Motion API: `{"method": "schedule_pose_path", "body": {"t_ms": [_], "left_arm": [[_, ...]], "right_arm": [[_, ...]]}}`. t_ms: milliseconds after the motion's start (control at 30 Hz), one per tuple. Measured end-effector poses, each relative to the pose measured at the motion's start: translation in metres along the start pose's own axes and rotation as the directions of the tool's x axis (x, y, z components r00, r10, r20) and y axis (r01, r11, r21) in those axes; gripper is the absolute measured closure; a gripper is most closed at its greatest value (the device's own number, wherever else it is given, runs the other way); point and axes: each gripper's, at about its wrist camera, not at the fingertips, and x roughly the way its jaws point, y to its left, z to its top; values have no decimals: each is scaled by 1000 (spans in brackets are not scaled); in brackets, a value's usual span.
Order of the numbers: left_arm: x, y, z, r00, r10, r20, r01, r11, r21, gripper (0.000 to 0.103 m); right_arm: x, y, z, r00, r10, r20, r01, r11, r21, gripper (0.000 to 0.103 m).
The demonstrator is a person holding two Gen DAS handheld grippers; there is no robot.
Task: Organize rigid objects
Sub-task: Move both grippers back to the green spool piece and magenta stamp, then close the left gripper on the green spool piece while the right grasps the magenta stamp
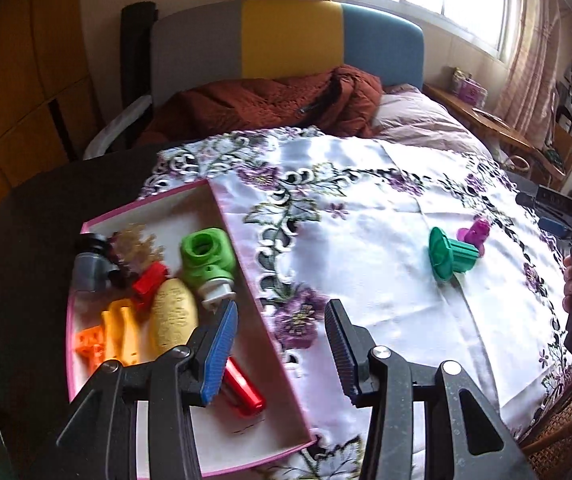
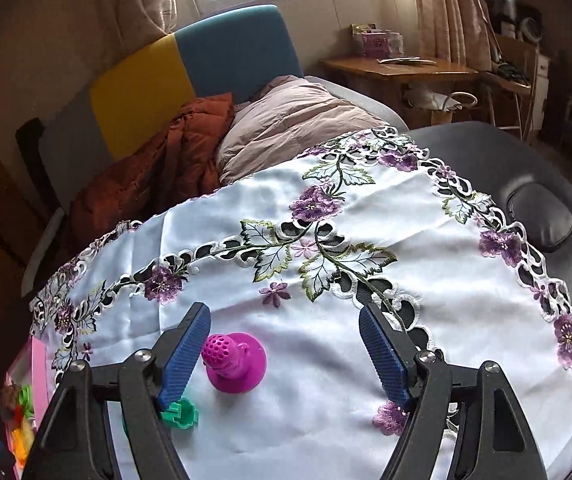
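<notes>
Left claw (image 1: 281, 344): jaws partly apart, empty, lower centre of frame over the right wall of the pink box (image 1: 245, 276) of toys. Right claw (image 2: 286, 350): jaws wide apart, empty; magenta piece (image 2: 233, 361) lies between them on the tabletop cloth (image 2: 366, 320), untouched, green piece (image 2: 179, 414) at lower left. No legible writing.

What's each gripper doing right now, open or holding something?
Left gripper: open, holding nothing, above the edge of the pink cardboard box.
Right gripper: open, empty, with the magenta perforated plastic piece lying between its fingers.
</notes>
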Motion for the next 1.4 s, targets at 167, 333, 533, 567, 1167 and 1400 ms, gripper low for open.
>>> {"method": "schedule_pose_path", "body": {"t_ms": [167,333,533,567,1167,1400], "left_arm": [[16,-33,7,997,-69,-35,71,996,59,57],[35,-73,14,985,-149,-86,159,980,121,57],[61,-113,26,961,-231,-151,254,955,153,42],[66,-119,29,955,-250,-158,273,951,147,38],[141,-183,55,943,-244,-227,286,942,174,44],[126,-161,46,945,-263,-193,293,944,149,46]], "right_arm": [[0,-6,1,1000,-5,-3,5,999,44,25],[0,-9,3,1000,-4,-9,5,998,65,24],[2,-10,3,1000,9,-21,-8,997,72,22],[2,-9,4,1000,12,-22,-10,997,73,22],[8,-12,5,998,33,-44,-28,995,95,21],[13,-2,2,998,22,-54,-20,999,36,21]]}}
